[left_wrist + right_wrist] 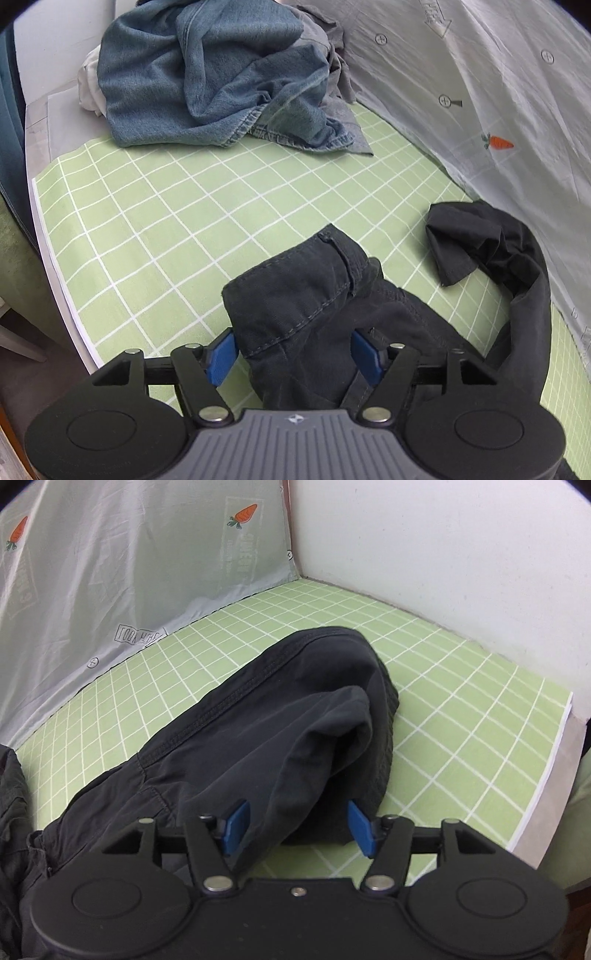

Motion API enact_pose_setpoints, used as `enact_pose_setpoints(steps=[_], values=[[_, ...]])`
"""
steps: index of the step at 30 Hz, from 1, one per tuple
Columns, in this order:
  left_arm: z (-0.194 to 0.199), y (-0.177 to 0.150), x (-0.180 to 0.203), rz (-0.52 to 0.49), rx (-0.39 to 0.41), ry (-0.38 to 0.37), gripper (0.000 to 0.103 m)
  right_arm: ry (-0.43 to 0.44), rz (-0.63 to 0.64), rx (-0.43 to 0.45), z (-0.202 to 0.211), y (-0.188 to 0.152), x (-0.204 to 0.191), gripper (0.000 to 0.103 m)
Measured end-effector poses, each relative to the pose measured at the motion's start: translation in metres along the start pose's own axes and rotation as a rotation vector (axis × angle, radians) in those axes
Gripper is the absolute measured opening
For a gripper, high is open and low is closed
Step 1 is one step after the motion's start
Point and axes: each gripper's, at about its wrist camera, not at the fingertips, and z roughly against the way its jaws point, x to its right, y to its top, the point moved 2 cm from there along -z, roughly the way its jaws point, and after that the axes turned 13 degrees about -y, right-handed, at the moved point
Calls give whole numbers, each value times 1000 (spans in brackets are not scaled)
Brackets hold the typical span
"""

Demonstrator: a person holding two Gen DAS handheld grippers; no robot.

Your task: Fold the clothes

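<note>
Left wrist: rumpled black trousers (306, 295) on gridded green mat (166, 221).

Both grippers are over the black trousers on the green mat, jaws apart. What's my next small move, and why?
Probably close both grippers again. The left gripper and right gripper stand open with bunched cloth of the black cotton trousers between their blue pads, unpressed, and the trousers lie rumpled on the green checked mat, not flat enough to fold.
</note>
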Motion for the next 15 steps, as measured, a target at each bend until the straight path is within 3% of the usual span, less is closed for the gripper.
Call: enact_pose_setpoints(steps=[3,5,6,10,15], values=[[-17,-10,0,2,-56,-3,65,61,-2,-62,-7,-9,-14,65],[-23,-15,4,-25,-57,24,62,83,31,-80,-12,-11,-25,51],[-26,-17,6,-40,-58,37,57,81,53,-87,-15,-11,-30,39],[-38,-13,14,-62,-65,41,43,34,129,-89,-27,-9,-44,22],[-65,-3,30,-72,-83,42,40,11,215,-69,-43,5,-65,16]])
